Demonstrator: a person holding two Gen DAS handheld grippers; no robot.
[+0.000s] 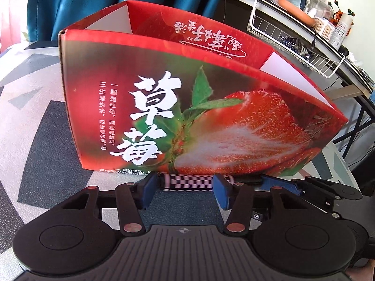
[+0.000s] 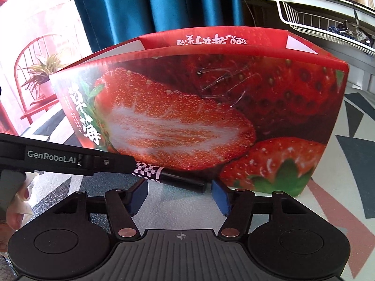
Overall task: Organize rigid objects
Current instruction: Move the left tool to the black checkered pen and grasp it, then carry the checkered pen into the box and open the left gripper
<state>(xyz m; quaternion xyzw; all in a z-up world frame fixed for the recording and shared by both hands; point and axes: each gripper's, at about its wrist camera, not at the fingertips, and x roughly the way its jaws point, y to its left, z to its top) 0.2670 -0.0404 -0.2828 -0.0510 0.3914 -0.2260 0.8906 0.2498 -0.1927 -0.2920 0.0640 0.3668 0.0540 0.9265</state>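
Note:
A thin rod (image 1: pixel 187 181), checkered pink and black with a black end (image 2: pixel 185 182), lies on the table along the foot of a red strawberry box (image 1: pixel 211 107). My left gripper (image 1: pixel 185 187) is low on the table. Its blue pads stand apart around the checkered stretch, and the rod runs behind the right pad. My right gripper (image 2: pixel 179 192) straddles the black end, with a small gap to its right pad. One finger (image 2: pixel 112 161) of the left gripper reaches the checkered end from the left. A finger (image 1: pixel 279 185) of the right gripper shows at the rod's right.
The box (image 2: pixel 211 107) is open-topped and stands close in front, on a table cloth (image 1: pixel 35 128) with grey and white shapes. Behind are a blue curtain (image 1: pixel 93 0), a white wire basket (image 1: pixel 293 39) under a cluttered shelf, and a red chair (image 2: pixel 35 82) with a plant.

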